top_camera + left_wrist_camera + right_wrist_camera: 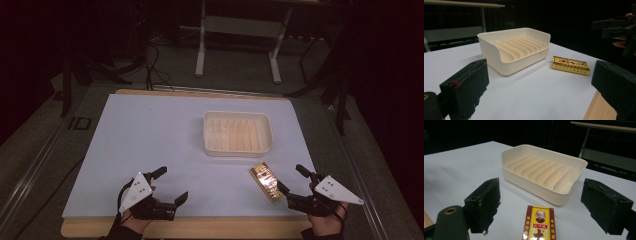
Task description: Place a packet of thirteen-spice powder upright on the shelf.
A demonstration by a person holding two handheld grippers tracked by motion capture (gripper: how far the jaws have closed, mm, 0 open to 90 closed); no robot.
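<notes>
Approaching: right gripper (290, 181) wide open, empty, around yellow box (539, 225) at lower centre; next, closing. Left gripper (171, 184) open, empty.

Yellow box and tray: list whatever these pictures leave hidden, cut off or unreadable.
- Box: its near end is cut off by the bottom edge of the right gripper view.
- Box print: too small to read in the high view and left gripper view.
- Tray: its floor between the ribs is hidden by the near wall in the left gripper view.
- Right gripper: the grey plate covers its body in the high view.
</notes>
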